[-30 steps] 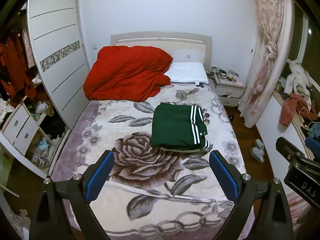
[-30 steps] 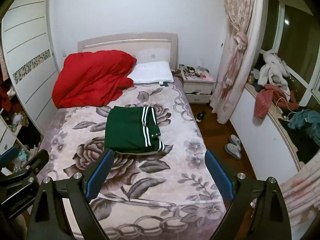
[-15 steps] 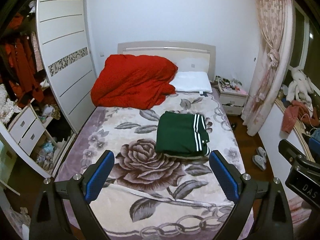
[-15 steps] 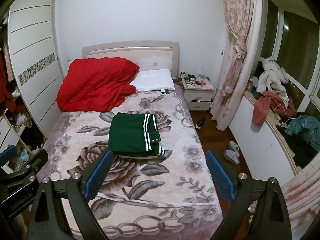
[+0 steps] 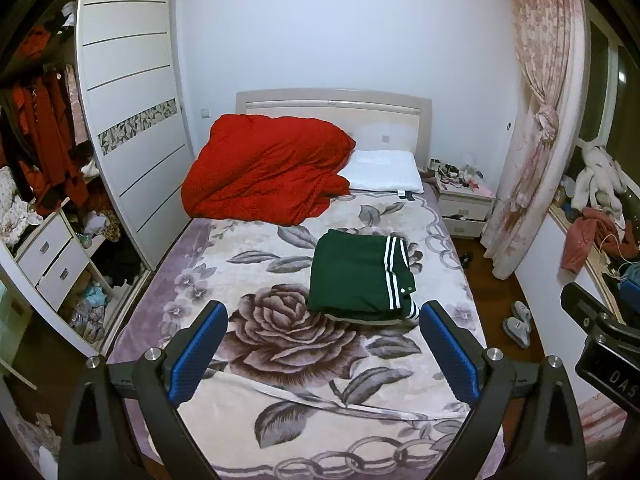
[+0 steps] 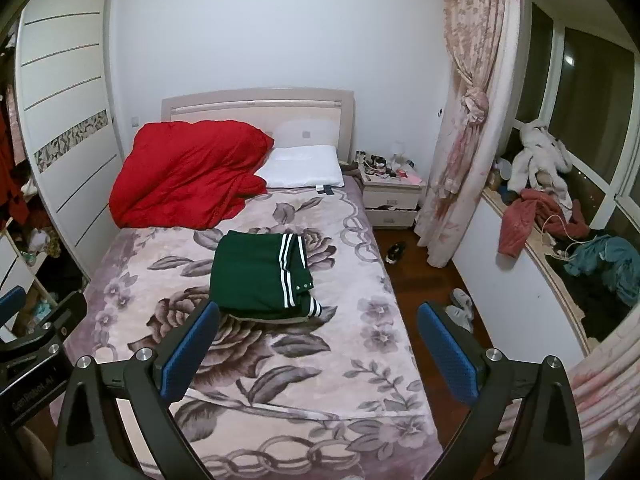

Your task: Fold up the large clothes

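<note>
Both the left tongs and right tongs hang spread and empty, well short of the folded green garment lying ahead on the bed. Any careless regrasp could undo its fold.

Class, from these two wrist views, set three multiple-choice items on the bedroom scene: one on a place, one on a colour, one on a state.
1. Where does the green garment lie?
A. on the floral blanket
B. on the nightstand
C. on the floor

2. What colour is the heaped quilt?
A. blue
B. red
C. white

3. How is the garment?
A. spread flat
B. hanging
C. folded

Answers: 1 A, it rests on the bed's blanket; 2 B, the heap by the pillow is red; 3 C, it forms a compact layered rectangle.
</note>
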`<move>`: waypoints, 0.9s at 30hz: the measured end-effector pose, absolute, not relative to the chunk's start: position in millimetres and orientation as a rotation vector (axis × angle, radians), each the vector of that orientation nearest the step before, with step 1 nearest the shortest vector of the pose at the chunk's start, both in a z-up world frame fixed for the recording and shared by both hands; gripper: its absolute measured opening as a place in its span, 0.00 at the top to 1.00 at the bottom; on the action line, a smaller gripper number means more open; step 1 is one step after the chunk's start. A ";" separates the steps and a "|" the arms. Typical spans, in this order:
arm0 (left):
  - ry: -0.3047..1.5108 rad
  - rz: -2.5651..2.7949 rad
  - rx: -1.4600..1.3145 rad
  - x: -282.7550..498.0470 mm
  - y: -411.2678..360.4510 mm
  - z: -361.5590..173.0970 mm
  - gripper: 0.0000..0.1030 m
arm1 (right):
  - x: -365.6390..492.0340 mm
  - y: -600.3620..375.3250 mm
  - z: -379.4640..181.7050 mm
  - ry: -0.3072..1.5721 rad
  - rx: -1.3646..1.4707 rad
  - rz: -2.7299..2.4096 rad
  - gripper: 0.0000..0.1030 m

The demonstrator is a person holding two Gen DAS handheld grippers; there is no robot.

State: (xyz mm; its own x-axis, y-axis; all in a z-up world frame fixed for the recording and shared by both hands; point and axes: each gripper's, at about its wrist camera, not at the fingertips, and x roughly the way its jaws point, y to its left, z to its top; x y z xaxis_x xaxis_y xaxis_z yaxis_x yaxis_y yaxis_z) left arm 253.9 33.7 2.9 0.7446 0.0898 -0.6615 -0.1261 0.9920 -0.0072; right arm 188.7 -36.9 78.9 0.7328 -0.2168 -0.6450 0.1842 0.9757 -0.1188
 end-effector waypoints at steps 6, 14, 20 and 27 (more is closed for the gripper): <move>0.713 0.123 -0.046 254.0 34.2 4.5 0.04 | 187.1 -40.0 79.9 0.711 -0.046 -0.214 0.02; 0.697 0.118 -0.042 249.9 33.6 7.9 0.04 | 190.1 -40.9 80.1 0.712 -0.041 -0.204 0.01; 0.683 0.108 -0.029 245.2 30.3 11.9 0.04 | 189.9 -41.7 80.3 0.711 -0.034 -0.198 0.01; 0.672 0.105 -0.023 244.1 28.7 15.9 0.04 | 185.7 -41.4 80.6 0.708 -0.029 -0.200 0.01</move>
State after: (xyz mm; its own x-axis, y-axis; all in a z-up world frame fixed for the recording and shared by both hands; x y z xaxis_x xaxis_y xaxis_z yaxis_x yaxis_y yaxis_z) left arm 244.1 28.7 15.9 0.7778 0.0894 -0.6222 -0.1043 0.9945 0.0125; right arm 185.7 -41.4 80.6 0.7412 -0.1919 -0.6433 0.1724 0.9805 -0.0939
